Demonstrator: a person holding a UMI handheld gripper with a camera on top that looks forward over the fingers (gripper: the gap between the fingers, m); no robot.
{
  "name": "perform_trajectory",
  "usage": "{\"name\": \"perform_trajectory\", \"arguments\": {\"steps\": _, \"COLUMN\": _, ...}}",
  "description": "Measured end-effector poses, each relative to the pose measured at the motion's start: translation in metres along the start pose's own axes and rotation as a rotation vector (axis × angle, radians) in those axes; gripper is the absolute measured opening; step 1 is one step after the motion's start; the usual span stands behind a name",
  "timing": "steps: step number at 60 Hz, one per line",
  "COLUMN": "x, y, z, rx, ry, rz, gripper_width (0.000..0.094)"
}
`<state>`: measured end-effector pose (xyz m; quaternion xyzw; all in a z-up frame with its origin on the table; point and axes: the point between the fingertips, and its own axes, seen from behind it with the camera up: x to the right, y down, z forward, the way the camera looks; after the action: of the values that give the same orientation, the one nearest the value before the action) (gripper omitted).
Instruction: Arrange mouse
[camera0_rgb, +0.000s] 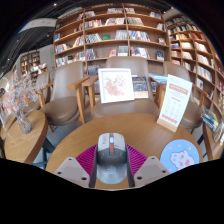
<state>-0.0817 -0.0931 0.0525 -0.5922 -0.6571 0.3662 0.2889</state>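
Two fingers (111, 163) apparently clamp the grey mouse (111, 157) near the round table's (75, 143) front edge.

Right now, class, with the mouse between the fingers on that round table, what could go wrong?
1. The mouse sits between the gripper fingers near the table edge; a loose hold might drop it.
2. The upright sign stands just ahead and might be toppled.
3. The blue disc lies close beside and could be nudged.
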Motion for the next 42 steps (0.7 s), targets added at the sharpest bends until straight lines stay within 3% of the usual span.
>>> {"name": "perform_trajectory", "arguments": {"steps": 5, "x": 0.033, "y": -0.020, "z": -0.028, "rx": 0.040, "ry": 0.006, "rz": -0.006, "gripper_width": 0.0437}}
{"name": "perform_trajectory", "arguments": {"steps": 14, "x": 0.124, "y": -0.033, "z": -0.060, "rx": 0.081, "ry": 0.110, "rz": -0.032, "gripper_width": 0.0437}}
{"name": "perform_trajectory", "arguments": {"steps": 26, "x": 0.224, "y": 0.002, "z": -0.051, "rx": 0.049, "ry": 0.215, "rz": -0.017, "gripper_width": 0.0438}}
{"name": "perform_trajectory", "arguments": {"steps": 42, "x": 0.254, "y": 0.065, "z": -0.020, "rx": -0.056, "ry": 0.197, "rz": 0.043, "gripper_width": 0.0458}}
